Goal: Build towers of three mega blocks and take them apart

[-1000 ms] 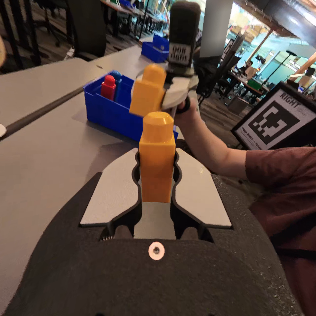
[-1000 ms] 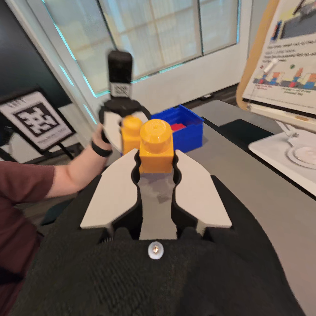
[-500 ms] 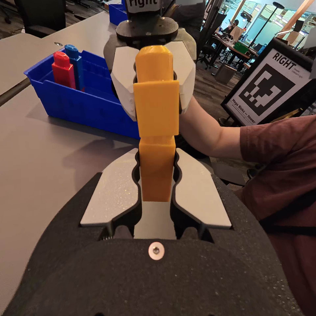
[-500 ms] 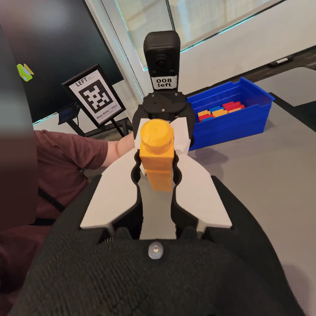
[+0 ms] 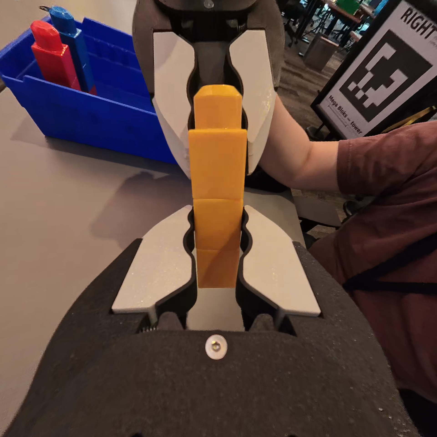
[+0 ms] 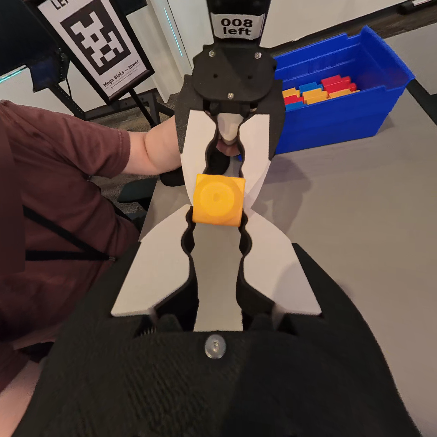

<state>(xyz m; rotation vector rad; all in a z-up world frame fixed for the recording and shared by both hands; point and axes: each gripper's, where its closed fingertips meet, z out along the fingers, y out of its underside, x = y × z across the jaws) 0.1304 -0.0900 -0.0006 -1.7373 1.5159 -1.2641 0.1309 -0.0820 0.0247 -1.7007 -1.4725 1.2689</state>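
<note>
Blue bin point(image 5: 89, 123) far left on the surface point(image 5: 59, 212), red/blue stack inside. Left hand-held gripper point(image 5: 217, 227) clamped on orange tower point(image 5: 216, 236) base. Right hand-held gripper point(image 5: 217, 151) clamped on top orange block point(image 5: 217, 163), apparently seated.

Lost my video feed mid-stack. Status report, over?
Left gripper clamped on two joined orange blocks. Right gripper clamped on third orange block, seated on the stack. Tower held above grey table; nothing in the way.
</note>
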